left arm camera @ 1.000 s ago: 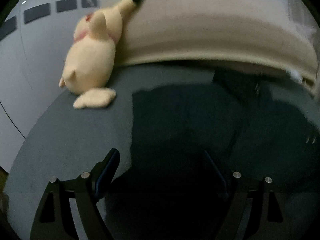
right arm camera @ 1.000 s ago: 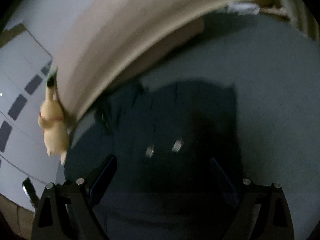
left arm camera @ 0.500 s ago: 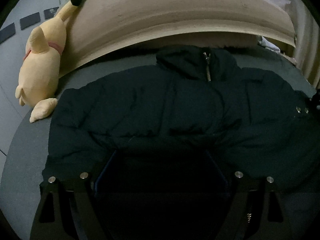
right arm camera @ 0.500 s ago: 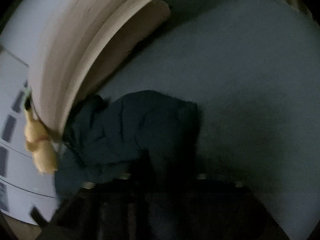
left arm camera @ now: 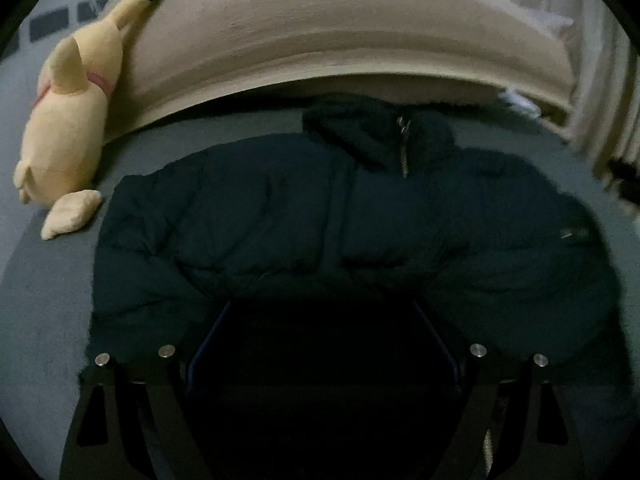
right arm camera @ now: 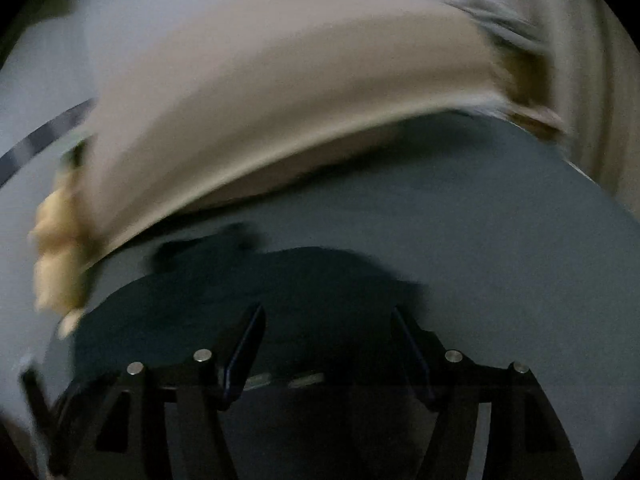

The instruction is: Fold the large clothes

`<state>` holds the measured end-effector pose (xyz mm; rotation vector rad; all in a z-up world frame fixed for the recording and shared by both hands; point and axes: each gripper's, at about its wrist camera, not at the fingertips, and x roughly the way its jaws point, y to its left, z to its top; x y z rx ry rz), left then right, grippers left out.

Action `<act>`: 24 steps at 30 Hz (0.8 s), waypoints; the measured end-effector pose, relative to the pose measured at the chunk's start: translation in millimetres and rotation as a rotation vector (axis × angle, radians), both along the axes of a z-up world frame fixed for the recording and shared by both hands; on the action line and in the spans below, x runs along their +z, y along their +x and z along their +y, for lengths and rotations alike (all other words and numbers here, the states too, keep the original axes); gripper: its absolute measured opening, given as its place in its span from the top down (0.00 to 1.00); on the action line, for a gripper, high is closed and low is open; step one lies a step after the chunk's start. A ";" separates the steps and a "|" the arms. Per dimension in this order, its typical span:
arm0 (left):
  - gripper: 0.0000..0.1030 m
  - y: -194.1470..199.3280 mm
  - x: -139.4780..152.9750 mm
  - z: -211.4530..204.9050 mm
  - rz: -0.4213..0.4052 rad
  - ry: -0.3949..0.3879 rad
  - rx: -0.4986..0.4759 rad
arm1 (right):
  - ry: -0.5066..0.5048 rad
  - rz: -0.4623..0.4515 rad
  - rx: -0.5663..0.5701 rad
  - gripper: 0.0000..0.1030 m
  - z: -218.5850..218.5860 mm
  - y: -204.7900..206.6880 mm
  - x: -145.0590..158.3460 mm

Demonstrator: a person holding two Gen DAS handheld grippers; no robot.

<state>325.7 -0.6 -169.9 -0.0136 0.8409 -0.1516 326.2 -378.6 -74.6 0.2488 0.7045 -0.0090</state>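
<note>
The dark navy padded jacket lies flat on the grey bed, collar toward the headboard, so the released left gripper should pinch its near hem deeply, while the right gripper, jaws opening and empty, takes the side.

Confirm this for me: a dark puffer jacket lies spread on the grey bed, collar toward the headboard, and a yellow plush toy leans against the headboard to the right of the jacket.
One detail is wrong. The yellow plush toy leans against the headboard to the left of the jacket, not the right, as the left wrist view shows. The rest holds: the dark jacket lies spread on the grey bed, collar toward the headboard.
</note>
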 end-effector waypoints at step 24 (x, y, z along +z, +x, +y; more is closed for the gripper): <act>0.65 92.6 -20.9 197.6 0.207 -0.320 0.402 | -0.064 0.214 0.289 0.43 88.2 8.4 -86.0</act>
